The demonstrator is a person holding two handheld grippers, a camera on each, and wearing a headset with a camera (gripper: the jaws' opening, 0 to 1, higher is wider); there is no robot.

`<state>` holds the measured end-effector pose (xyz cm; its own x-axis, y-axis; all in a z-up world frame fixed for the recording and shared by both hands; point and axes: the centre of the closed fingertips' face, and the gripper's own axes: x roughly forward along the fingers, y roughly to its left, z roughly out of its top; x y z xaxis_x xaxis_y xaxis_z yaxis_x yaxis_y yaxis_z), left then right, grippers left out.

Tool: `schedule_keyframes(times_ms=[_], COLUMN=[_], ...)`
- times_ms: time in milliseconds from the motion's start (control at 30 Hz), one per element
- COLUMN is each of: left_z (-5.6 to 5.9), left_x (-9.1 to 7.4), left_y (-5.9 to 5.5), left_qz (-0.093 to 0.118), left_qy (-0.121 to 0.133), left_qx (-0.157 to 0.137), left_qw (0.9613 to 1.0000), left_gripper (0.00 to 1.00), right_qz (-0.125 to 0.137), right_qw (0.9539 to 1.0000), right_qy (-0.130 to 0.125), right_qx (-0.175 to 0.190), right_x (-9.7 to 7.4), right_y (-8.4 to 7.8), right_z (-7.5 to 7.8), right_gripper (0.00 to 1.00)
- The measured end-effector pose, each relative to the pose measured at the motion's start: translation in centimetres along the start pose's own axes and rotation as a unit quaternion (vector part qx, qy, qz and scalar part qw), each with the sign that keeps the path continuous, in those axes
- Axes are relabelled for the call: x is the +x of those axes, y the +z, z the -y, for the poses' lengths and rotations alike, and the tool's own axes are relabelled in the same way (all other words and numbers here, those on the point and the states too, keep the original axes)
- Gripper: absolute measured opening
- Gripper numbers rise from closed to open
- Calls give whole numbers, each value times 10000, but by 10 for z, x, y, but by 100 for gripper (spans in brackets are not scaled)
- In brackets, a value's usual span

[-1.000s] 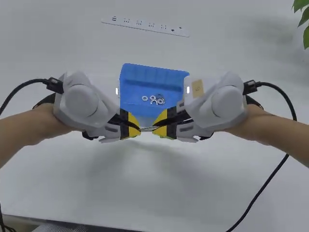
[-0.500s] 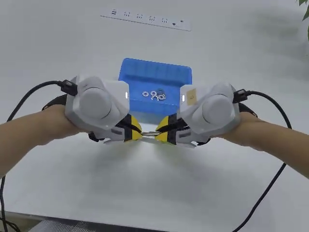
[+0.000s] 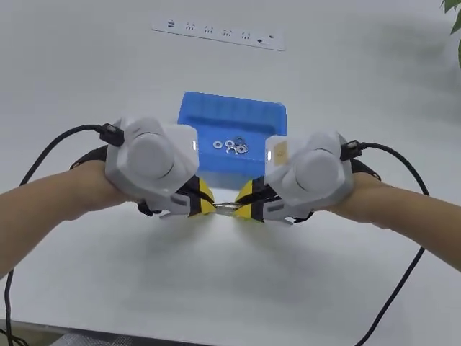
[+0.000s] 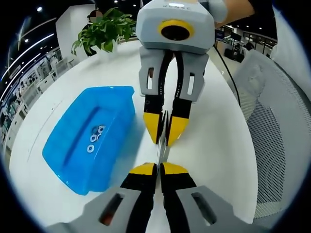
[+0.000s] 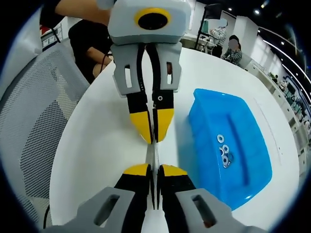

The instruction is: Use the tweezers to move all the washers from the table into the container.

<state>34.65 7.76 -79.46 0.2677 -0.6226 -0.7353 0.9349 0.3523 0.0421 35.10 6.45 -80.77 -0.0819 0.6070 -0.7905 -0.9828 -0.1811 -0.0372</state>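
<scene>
A thin pair of metal tweezers [image 3: 225,207] spans the gap between my two grippers, which face each other tip to tip above the white table. My left gripper [image 3: 204,207] is shut on one end and my right gripper [image 3: 245,209] is shut on the other. In the left gripper view the tweezers [image 4: 161,150] run from my left gripper [image 4: 158,167] up to the right gripper [image 4: 166,128]. The right gripper view shows the tweezers [image 5: 153,153] between my right gripper [image 5: 153,169] and the left gripper [image 5: 151,127]. Just beyond stands the blue container [image 3: 202,115] with several washers [image 3: 230,147] inside.
A white power strip [image 3: 218,32] lies at the table's far edge and plant leaves [image 3: 454,11] hang at the top right. Black cables [image 3: 50,151] trail from both grippers. A mesh chair [image 4: 277,121] stands beside the table.
Both grippers, still holding the tweezers between them, have drawn a little back toward me and away from the container. The washers in the container have not moved.
</scene>
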Motion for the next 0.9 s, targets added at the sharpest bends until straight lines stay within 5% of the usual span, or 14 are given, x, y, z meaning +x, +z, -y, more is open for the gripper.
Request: schedule_keyframes(times_ms=[100, 633, 833, 900], left_z=[-3, -3, -3, -4], left_x=[2, 3, 1, -1], left_y=[-1, -6, -9, -12], left_qz=[-35, -178, -248, -288], left_qy=[2, 78, 115, 173], left_qx=[-256, -253, -352, -380], left_qw=[9997, 9995, 9990, 9987], left_gripper=[8, 12, 14, 15], right_qz=[-73, -324, -134, -122], right_qw=[9999, 9993, 9979, 9983], right_qy=[-45, -148, -88, -100], right_qx=[-130, -102, 629, 558], right_x=[0, 0, 0, -1], right_y=[0, -2, -2, -2], right_z=[2, 1, 1, 0], right_gripper=[12, 12, 15, 16])
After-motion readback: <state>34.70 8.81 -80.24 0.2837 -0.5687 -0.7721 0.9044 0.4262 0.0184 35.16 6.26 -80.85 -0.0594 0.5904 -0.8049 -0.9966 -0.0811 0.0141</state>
